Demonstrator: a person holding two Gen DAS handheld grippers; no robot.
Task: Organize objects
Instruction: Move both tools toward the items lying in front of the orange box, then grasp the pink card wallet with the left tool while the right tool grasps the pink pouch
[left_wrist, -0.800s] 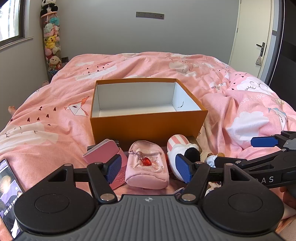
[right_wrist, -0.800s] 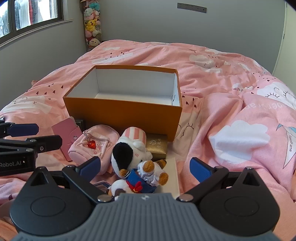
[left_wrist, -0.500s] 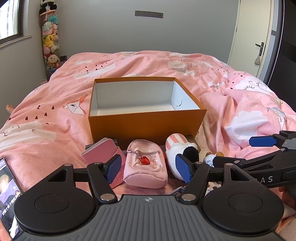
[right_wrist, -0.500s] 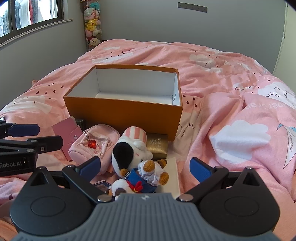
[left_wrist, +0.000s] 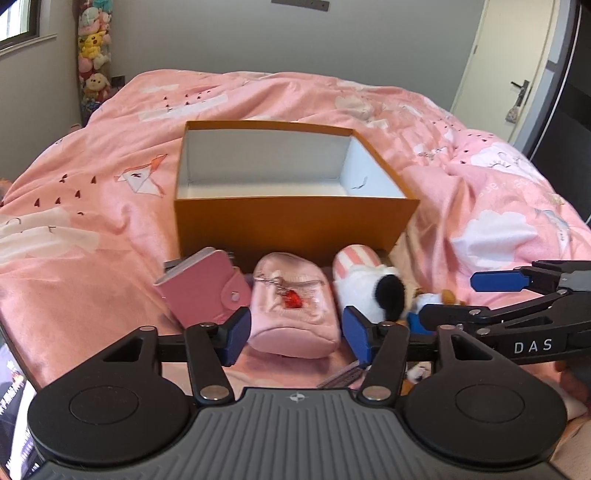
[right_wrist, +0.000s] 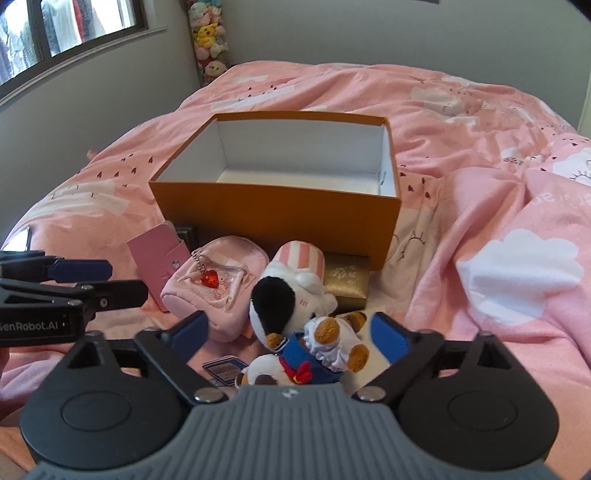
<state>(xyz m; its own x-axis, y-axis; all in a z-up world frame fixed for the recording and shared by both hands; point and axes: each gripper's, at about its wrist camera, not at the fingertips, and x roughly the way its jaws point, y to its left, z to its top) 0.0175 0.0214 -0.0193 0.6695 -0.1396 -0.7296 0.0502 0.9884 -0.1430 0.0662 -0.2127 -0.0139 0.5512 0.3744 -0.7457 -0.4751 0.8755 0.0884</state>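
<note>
The open left gripper (left_wrist: 293, 338) straddles the pink pouch (left_wrist: 293, 314) at twelve o'clock, pads apart from its sides, long axis running away toward the empty orange box (left_wrist: 291, 225). The right gripper (right_wrist: 286, 338), also open, brackets the plush toy (right_wrist: 295, 325) lying just ahead on the bed (right_wrist: 498, 221).

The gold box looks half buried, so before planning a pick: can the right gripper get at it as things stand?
Probably not directly. The gold box lies against the orange box, and the plush toy lies between it and the open right gripper, covering its near side.
</note>
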